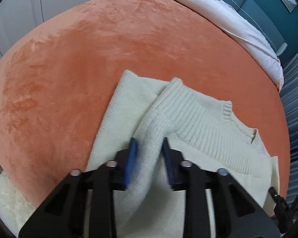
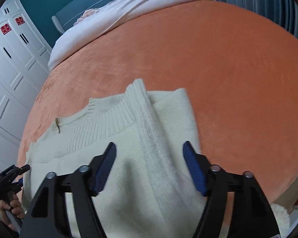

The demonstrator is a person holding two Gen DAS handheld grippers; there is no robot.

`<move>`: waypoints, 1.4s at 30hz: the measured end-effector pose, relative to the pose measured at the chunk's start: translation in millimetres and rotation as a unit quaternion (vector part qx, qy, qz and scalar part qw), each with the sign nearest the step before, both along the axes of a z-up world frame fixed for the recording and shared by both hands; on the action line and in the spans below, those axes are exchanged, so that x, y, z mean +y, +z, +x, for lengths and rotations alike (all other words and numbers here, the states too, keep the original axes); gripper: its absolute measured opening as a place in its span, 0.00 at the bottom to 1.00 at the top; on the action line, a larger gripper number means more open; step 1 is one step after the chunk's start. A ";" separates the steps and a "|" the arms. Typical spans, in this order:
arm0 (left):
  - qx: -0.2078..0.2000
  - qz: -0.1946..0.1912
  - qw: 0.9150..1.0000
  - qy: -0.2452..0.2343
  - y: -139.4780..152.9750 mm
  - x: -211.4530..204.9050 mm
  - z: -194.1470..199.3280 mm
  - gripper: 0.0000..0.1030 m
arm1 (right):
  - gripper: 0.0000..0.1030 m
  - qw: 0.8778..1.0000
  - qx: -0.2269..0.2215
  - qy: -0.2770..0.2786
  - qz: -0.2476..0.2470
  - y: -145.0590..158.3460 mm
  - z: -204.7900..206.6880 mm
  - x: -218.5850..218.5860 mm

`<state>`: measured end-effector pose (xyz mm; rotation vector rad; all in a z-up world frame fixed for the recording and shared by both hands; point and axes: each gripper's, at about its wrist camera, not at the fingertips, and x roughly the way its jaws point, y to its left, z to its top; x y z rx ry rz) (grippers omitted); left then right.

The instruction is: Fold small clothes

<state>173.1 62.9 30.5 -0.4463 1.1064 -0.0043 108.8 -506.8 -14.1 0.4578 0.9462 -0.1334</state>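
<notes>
From the left wrist view, the left hand-held gripper pinches a raised ridge of the cream sweater, its blue pads pressed in on either side of a soft hump of knit. The sweater lies on the orange blanket covering the bed, near its front edge, with the ribbed collar off to the right and a plainer panel folded over toward the left. A white duvet sits bunched at the far side of the bed.

The knit bulges and drapes between the pads, so it looks soft, light and floppy, with no stiffness to hold a crease on its own. It will probably sag wherever it is not supported, and the plush blanket may drag on it.

Over to the right wrist view: the right hand-held gripper hovers with its jaws spread wide over the sweater, gripping nothing. A thick folded band runs between the two pads, the collar lies left, and the far corner points up the bed. At the lower left, a hand grips the other tool's handle.

The best hold appears to be the doubled edges or the ribbed hem, where the layers are thicker and less likely to slip free than a single loose layer.
</notes>
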 end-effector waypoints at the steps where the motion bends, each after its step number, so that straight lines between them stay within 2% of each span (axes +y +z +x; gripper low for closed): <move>1: -0.009 -0.016 1.000 0.004 4.9 2.8 -0.2 0.10 | 0.09 1.000 -0.021 -0.007 0.006 6.9 -2.7 -0.2; 3: -0.031 0.000 0.999 0.005 17.5 8.1 -1.4 0.10 | 0.08 0.997 -0.076 -0.008 0.013 29.4 -10.6 -1.7; 5: -0.030 0.021 0.999 -0.001 15.4 6.4 4.6 0.10 | 0.08 0.995 -0.099 -0.009 0.002 37.1 -11.1 -4.6; 6: -0.014 0.027 1.000 -0.004 5.3 4.7 10.2 0.10 | 0.08 0.997 -0.080 -0.009 -0.009 26.4 -4.5 -7.9; 8: 0.009 0.035 0.999 -0.009 -18.2 2.2 18.7 0.11 | 0.11 1.000 0.019 -0.004 -0.005 -22.0 18.2 -18.3; 9: 0.006 0.039 0.999 -0.009 -19.6 2.2 19.0 0.12 | 0.08 1.000 0.024 -0.008 0.015 -34.4 18.9 -24.5; 11: 0.000 0.051 0.999 -0.011 -13.0 0.3 16.8 0.12 | 0.13 0.999 0.002 -0.030 0.025 -19.3 8.7 -27.8; 12: -0.001 0.052 0.999 -0.011 -9.9 0.6 15.3 0.13 | 0.21 0.999 -0.012 -0.041 0.007 -5.2 0.4 -24.2; 14: -0.005 0.050 0.999 -0.007 -5.0 4.1 12.5 0.14 | 0.22 0.997 -0.066 -0.039 -0.029 24.6 -22.4 -8.1; 16: -0.009 0.047 0.999 -0.002 -0.9 6.3 4.6 0.15 | 0.22 0.995 -0.083 -0.007 -0.060 37.4 -37.8 15.1; 19: -0.017 0.031 0.999 0.011 10.5 8.2 -15.2 0.15 | 0.22 0.992 -0.052 0.046 -0.101 23.4 -49.6 49.5; 21: -0.036 0.013 0.999 0.009 26.1 3.9 -37.3 0.15 | 0.22 0.994 -0.016 0.064 -0.090 4.8 -59.8 60.9; 22: -0.045 0.005 0.999 -0.003 32.7 -2.4 -49.4 0.17 | 0.21 0.994 -0.018 0.073 -0.075 2.8 -67.4 69.1; 24: -0.050 0.009 0.998 -0.038 37.9 -23.0 -69.6 0.29 | 0.21 0.993 -0.037 0.105 -0.049 9.1 -79.0 93.7; 26: -0.043 0.021 0.996 -0.073 28.7 -46.9 -83.5 0.33 | 0.21 0.984 -0.043 0.163 -0.054 12.2 -79.2 130.1; 28: -0.012 0.037 0.995 -0.094 7.1 -64.2 -87.1 0.33 | 0.21 0.974 -0.053 0.207 -0.071 5.4 -73.3 160.7; 29: 0.002 0.048 0.994 -0.096 -6.5 -68.5 -87.1 0.34 | 0.21 0.970 -0.043 0.225 -0.080 -5.6 -66.3 173.0; 30: 0.004 0.057 0.994 -0.093 -14.0 -69.3 -87.7 0.35 | 0.23 0.967 -0.014 0.237 -0.096 -22.3 -57.3 180.0; 31: 0.000 0.061 0.994 -0.095 -17.2 -69.3 -88.2 0.35 | 0.22 0.965 -0.006 0.239 -0.110 -31.7 -54.4 179.1; 34: 0.000 0.068 0.993 -0.099 -11.1 -65.6 -89.6 0.35 | 0.18 0.971 -0.004 0.226 -0.082 -10.6 -55.3 164.6; 36: 0.004 0.063 0.995 -0.083 -9.5 -54.6 -90.8 0.34 | 0.18 0.981 -0.039 0.173 -0.076 10.8 -71.4 135.6; 38: 0.003 0.055 0.996 -0.072 -14.9 -45.2 -93.3 0.33 | 0.18 0.991 -0.043 0.098 -0.083 17.2 -84.0 94.8; 40: -0.002 0.055 0.996 -0.075 -17.6 -44.1 -93.5 0.33 | 0.18 0.996 0.004 0.015 -0.089 2.9 -88.6 47.1; 41: -0.003 0.062 0.995 -0.079 -17.0 -46.6 -94.5 0.33 | 0.13 0.996 0.040 -0.015 -0.084 -12.1 -88.1 23.1; 42: -0.003 0.068 0.994 -0.080 -16.4 -49.1 -95.4 0.33 | 0.00 0.997 0.065 -0.034 -0.035 -28.7 -89.3 1.0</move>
